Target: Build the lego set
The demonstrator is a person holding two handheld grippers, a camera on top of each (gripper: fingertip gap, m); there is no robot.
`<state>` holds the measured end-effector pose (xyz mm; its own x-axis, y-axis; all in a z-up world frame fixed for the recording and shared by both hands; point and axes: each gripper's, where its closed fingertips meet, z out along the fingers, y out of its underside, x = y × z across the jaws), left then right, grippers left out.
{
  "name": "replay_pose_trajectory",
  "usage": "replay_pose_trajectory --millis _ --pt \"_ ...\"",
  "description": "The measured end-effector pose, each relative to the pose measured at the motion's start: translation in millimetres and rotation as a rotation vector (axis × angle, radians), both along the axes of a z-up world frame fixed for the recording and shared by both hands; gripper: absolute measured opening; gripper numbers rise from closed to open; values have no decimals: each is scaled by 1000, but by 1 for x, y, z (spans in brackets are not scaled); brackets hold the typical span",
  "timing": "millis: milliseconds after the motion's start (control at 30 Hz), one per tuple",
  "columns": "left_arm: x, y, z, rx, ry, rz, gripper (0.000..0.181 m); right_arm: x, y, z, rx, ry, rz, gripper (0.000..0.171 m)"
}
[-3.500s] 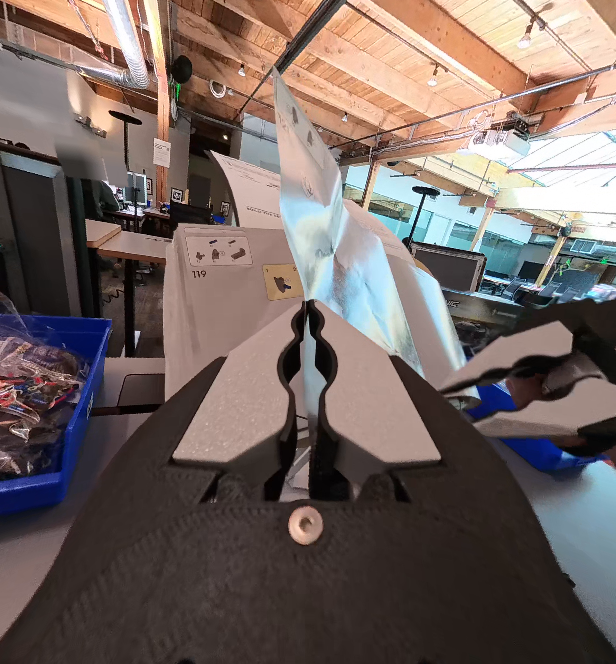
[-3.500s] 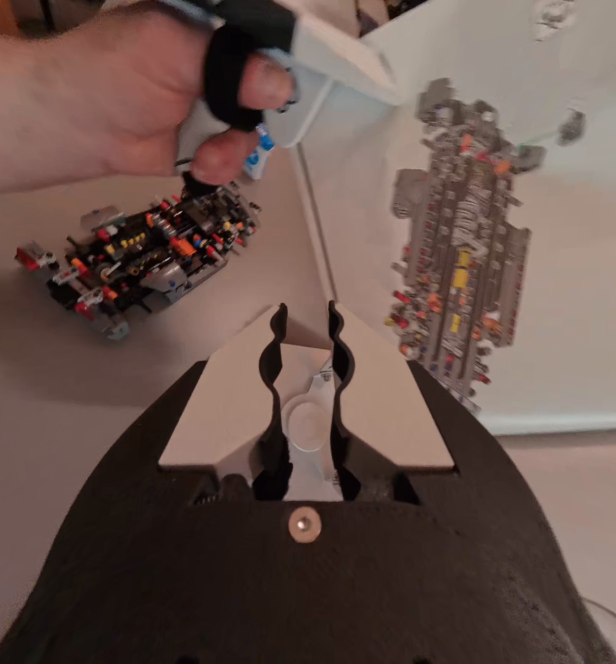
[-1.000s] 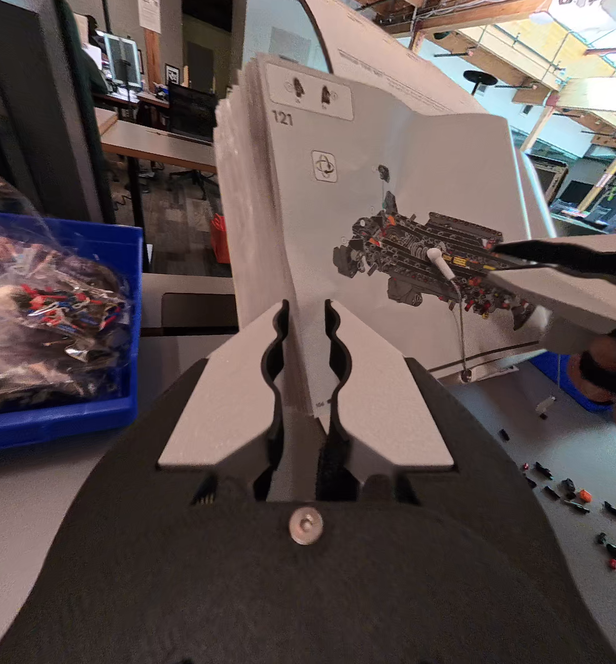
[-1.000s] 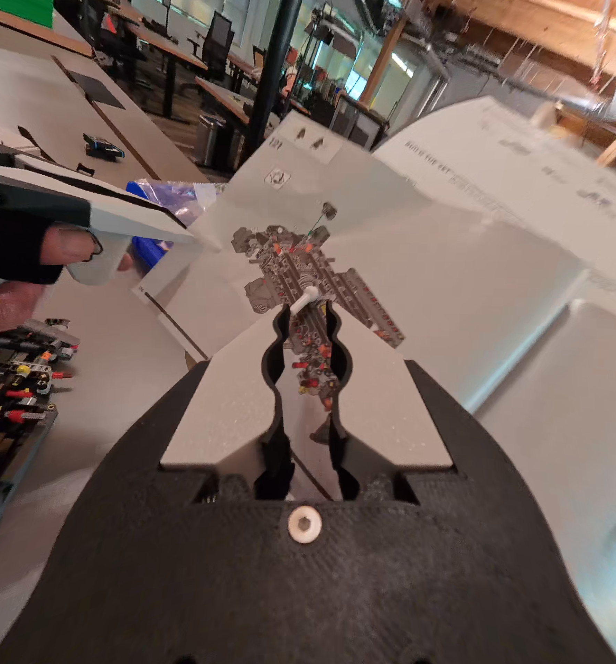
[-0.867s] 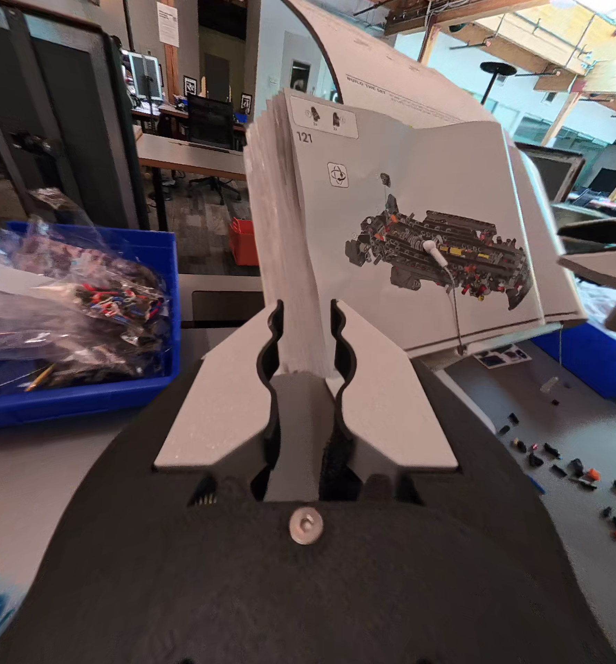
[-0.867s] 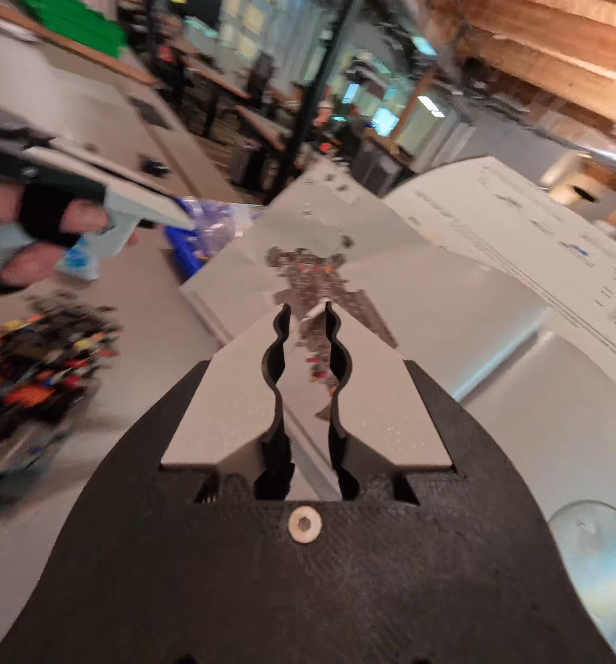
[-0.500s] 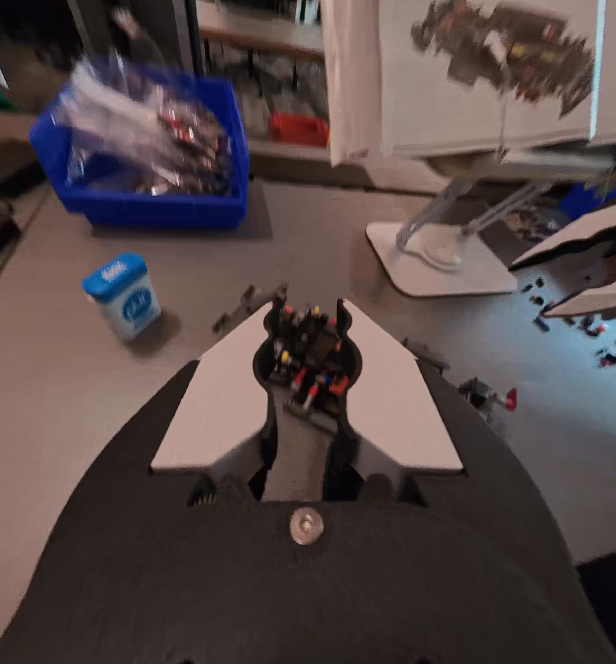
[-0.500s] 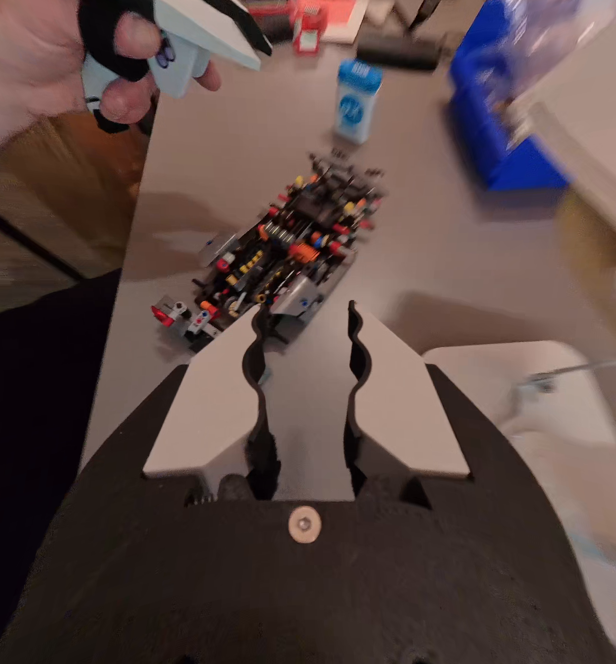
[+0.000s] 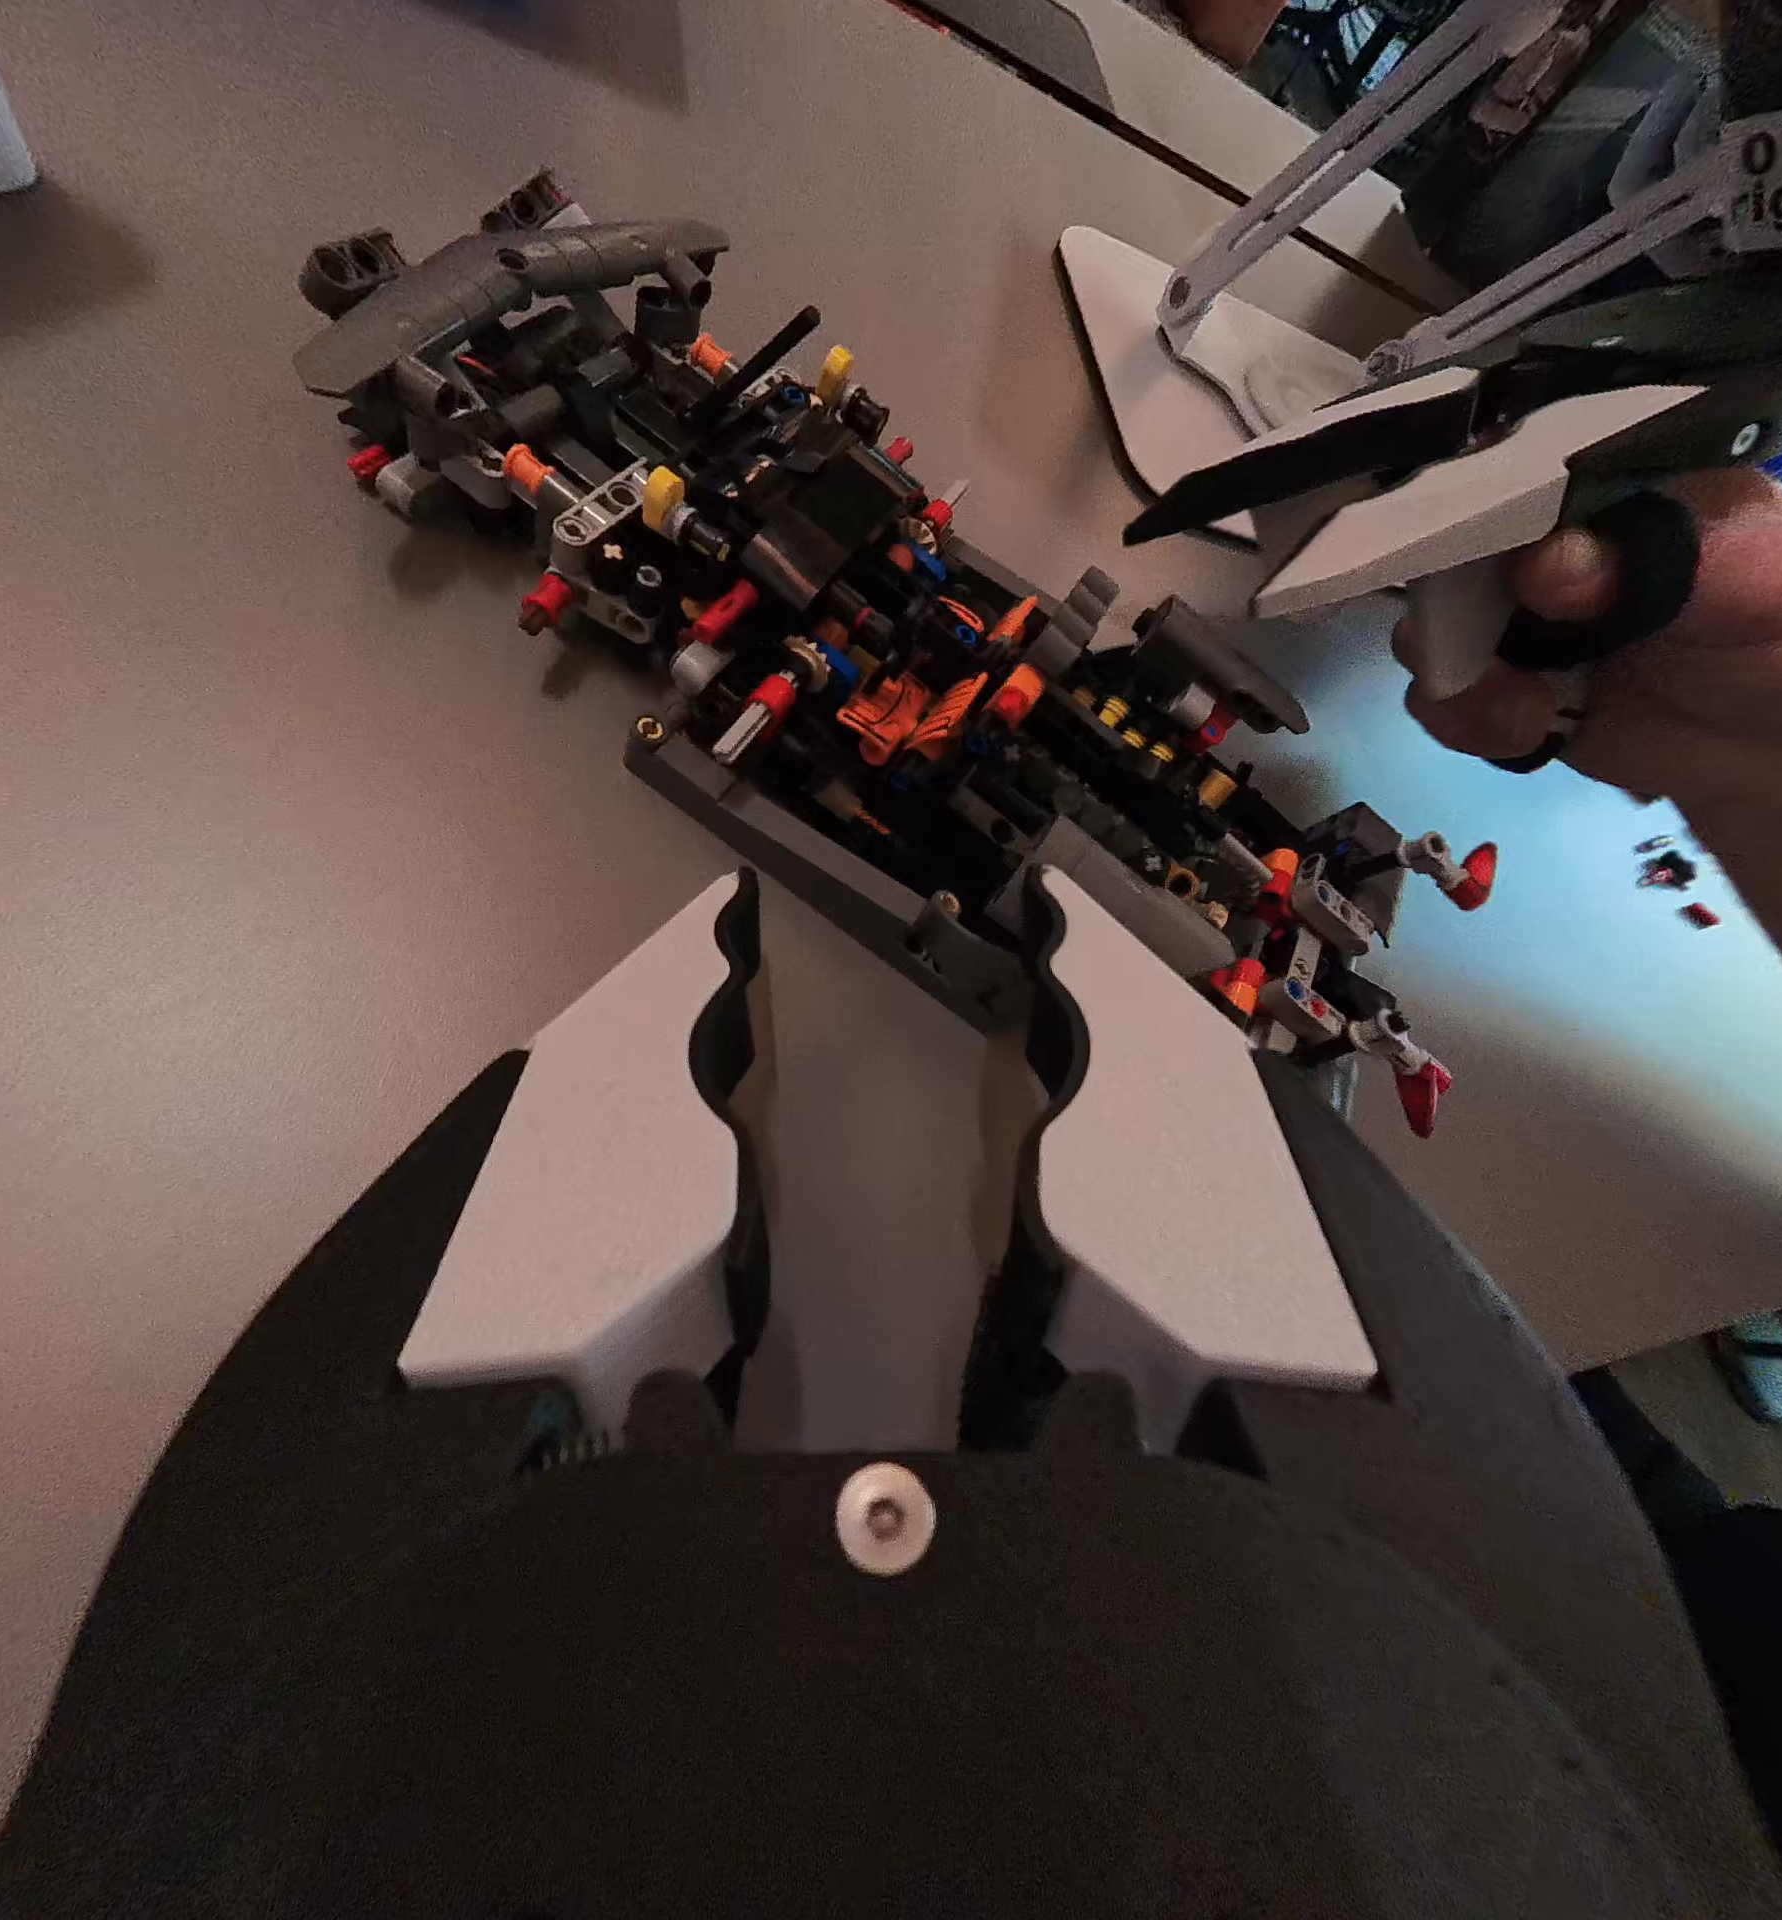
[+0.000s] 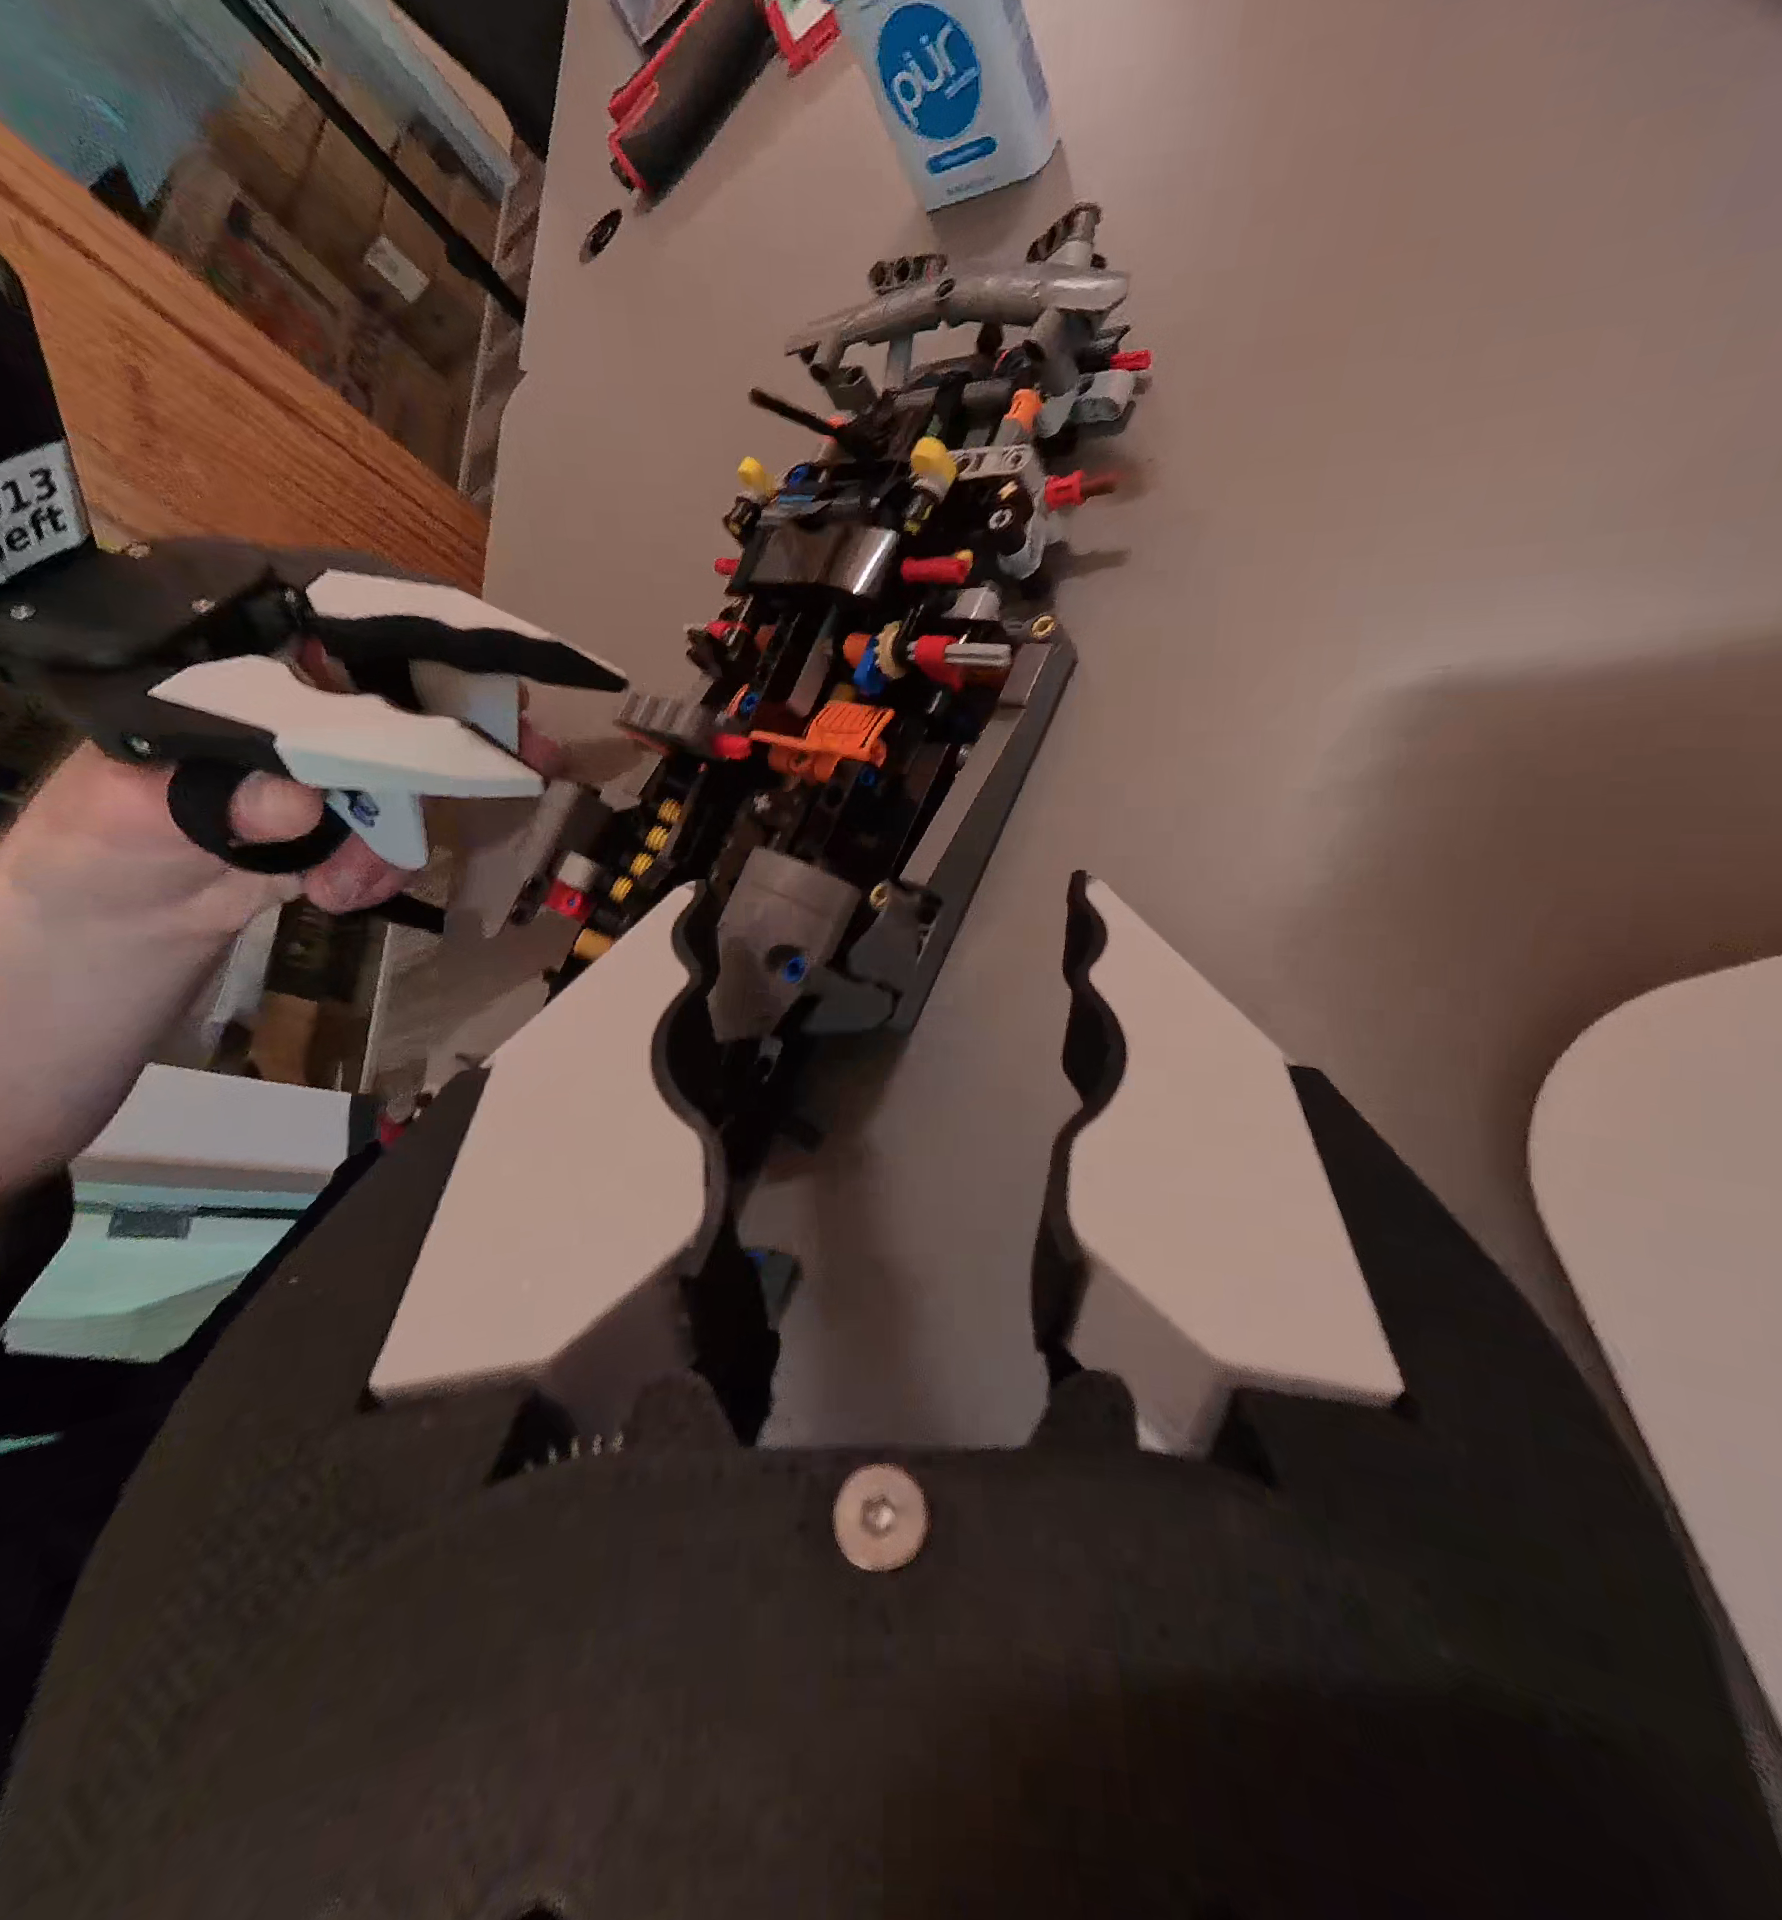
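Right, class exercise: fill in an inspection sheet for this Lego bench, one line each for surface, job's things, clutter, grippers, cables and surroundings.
Surface: pale grey table, mostly bare near the model.
Job's things: part-built Lego model lies flat on the table; a few loose pieces lie to its right.
Clutter: white tub with blue label; white stand base; a red and black item at the far edge.
Grippers: left gripper open, empty, at the model's near edge; right gripper open, empty, at the model's end.
Cables: nothing seen.
Surroundings: wooden surface beside the table.
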<state>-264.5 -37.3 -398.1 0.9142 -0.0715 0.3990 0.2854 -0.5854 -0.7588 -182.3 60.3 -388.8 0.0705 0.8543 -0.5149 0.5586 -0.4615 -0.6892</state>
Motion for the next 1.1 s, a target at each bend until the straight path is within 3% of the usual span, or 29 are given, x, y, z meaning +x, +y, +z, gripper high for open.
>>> replay_pose_trajectory --millis 267,433,567,1100 --pt "-6 19 1 1 -72 48 40 -23 20 -21 75 -82 -52 38" --pt "-6 27 0 3 -86 45 32 -29 16 -31 71 -125 -15 31" --pt "-3 31 -1 -1 -77 27 31 -35 6 -32 83 -134 43 14" --pt "2 30 4 36 -130 19 33 -33 4 -25 103 -90 14 10"
